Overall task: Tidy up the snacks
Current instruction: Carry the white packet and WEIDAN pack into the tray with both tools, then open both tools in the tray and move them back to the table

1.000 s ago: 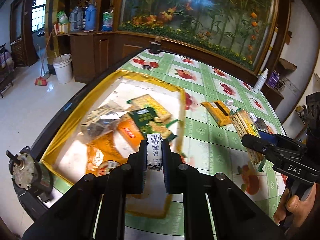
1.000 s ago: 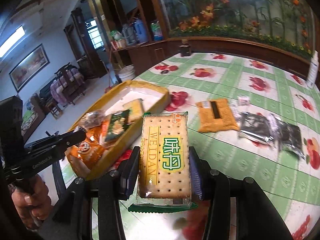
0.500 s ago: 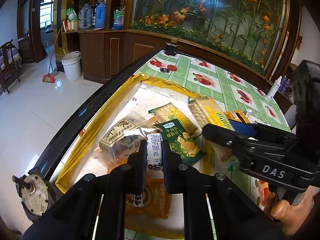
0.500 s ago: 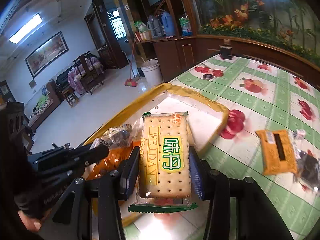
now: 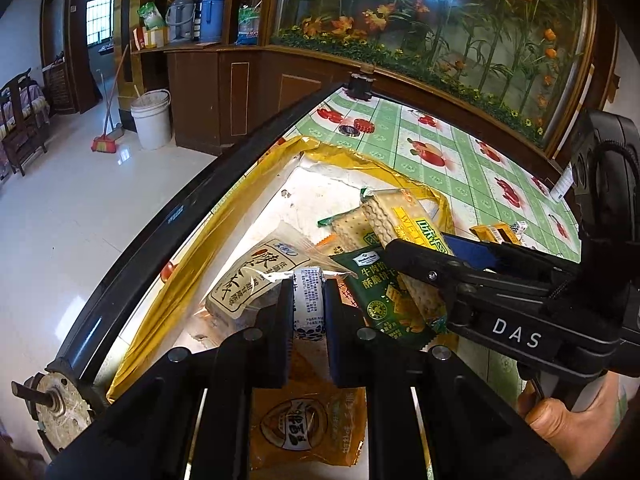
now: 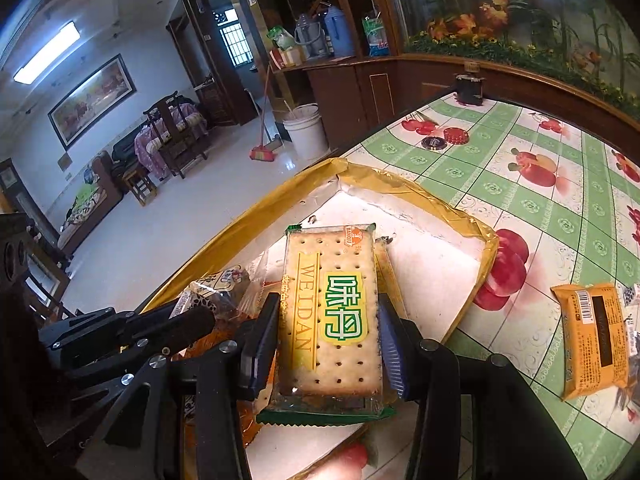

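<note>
A: Yellow-edged tray (image 5: pixel 256 200) at the near corner of the desk (image 6: pixel 532 196), already carrying a fair pile: a clear packet with dark lettering (image 5: pixel 256 276), a green cracker packet (image 5: pixel 384 296), an orange packet (image 5: pixel 308 424) at the bottom.

B: And the hand-held grippers?

A: Both loaded, both over the tray. Left hand-held gripper (image 5: pixel 307 304) nearly closed, pinching a small white-and-blue wrapped snack (image 5: pixel 307 300) end-on between the pads. Right hand-held gripper (image 6: pixel 328 344) about part-way open, clamped on the sides of a Weidan cracker pack (image 6: pixel 330 312), held flat with the label up.

B: Any release yet?

A: None visible. Both snacks firmly pinched, above the pile rather than resting on it, as far as can be told.

B: So how far along?

A: Probably past the middle. Several packets in, two more about to go. Left out on the green fruit-print cloth: an orange packet with a barcode (image 6: pixel 592 336), plus something dark and shiny just beyond it at the frame edge, too cropped to identify.

B: Remaining work, then?

A: Lowering and letting go of the two held snacks, preferably onto the bare white floor of the tray toward the far corner, then fetching the stragglers from the desk.
</note>
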Demonstrator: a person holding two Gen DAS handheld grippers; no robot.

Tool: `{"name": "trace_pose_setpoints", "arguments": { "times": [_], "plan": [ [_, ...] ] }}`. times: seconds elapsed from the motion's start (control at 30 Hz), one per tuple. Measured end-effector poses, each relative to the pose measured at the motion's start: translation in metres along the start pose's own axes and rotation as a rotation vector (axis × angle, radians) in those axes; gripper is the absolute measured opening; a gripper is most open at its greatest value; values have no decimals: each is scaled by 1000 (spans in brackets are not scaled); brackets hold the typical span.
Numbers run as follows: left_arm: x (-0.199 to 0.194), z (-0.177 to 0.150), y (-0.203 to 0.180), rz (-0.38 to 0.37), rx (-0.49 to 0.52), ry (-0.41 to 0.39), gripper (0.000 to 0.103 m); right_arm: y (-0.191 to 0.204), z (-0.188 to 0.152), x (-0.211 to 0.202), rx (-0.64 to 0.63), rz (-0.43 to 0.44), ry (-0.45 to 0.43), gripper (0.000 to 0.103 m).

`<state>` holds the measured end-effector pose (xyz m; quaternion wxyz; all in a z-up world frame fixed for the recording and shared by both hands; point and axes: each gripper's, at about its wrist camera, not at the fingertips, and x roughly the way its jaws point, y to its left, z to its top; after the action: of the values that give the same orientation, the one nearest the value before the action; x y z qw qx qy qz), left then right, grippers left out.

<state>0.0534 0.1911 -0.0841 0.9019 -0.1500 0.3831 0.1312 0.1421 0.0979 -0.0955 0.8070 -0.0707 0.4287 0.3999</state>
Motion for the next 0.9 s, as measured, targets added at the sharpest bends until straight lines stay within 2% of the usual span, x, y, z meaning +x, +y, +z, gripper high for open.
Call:
{"name": "trace_pose_setpoints", "arguments": {
  "times": [0.13,0.23,0.3,0.33,0.37,0.43,0.47,0.5,0.53,0.6,0.67,0.7,0.73,0.83,0.87,0.9],
  "plan": [
    [0,1,4,7,-35,5,12,-1,-1,-1,12,-8,-9,51],
    [-5,0,6,7,-47,0,18,-5,-3,-6,32,3,-16,56],
    [-11,0,5,13,-55,-16,32,-8,-5,-16,52,10,-38,70],
    [-15,-1,4,13,-59,-24,36,-10,-7,-23,68,21,-59,74],
    [-18,-2,3,9,-63,-32,42,-12,-10,-33,86,33,-90,79],
    [-25,-3,-1,-3,-66,-47,42,-17,-16,-59,124,67,-182,80],
    [-29,-4,-5,-12,-64,-52,42,-22,-22,-78,151,93,-257,85],
    [-32,-5,-8,-21,-63,-56,42,-25,-26,-92,176,112,-316,96],
    [-34,-6,-12,-29,-62,-58,43,-33,-33,-109,216,150,-390,99],
    [-37,-7,-22,-48,-52,-56,47,-56,-46,-128,336,281,-486,102],
    [-39,-9,-32,-68,-35,-52,48,-86,-57,-133,508,450,-506,102],
    [-41,-11,-40,-73,-20,-50,48,-97,-62,-139,571,477,-519,102],
    [-43,-12,-45,-76,-7,-50,48,-104,-70,-152,595,462,-577,102],
    [-47,-18,-62,-90,26,-48,48,-107,-89,-203,529,342,-762,102],
    [-47,-19,-68,-96,36,-41,48,-111,-93,-213,532,341,-800,102],
    [-48,-20,-74,-103,40,-35,48,-119,-98,-218,553,382,-824,102]
  ]
}}
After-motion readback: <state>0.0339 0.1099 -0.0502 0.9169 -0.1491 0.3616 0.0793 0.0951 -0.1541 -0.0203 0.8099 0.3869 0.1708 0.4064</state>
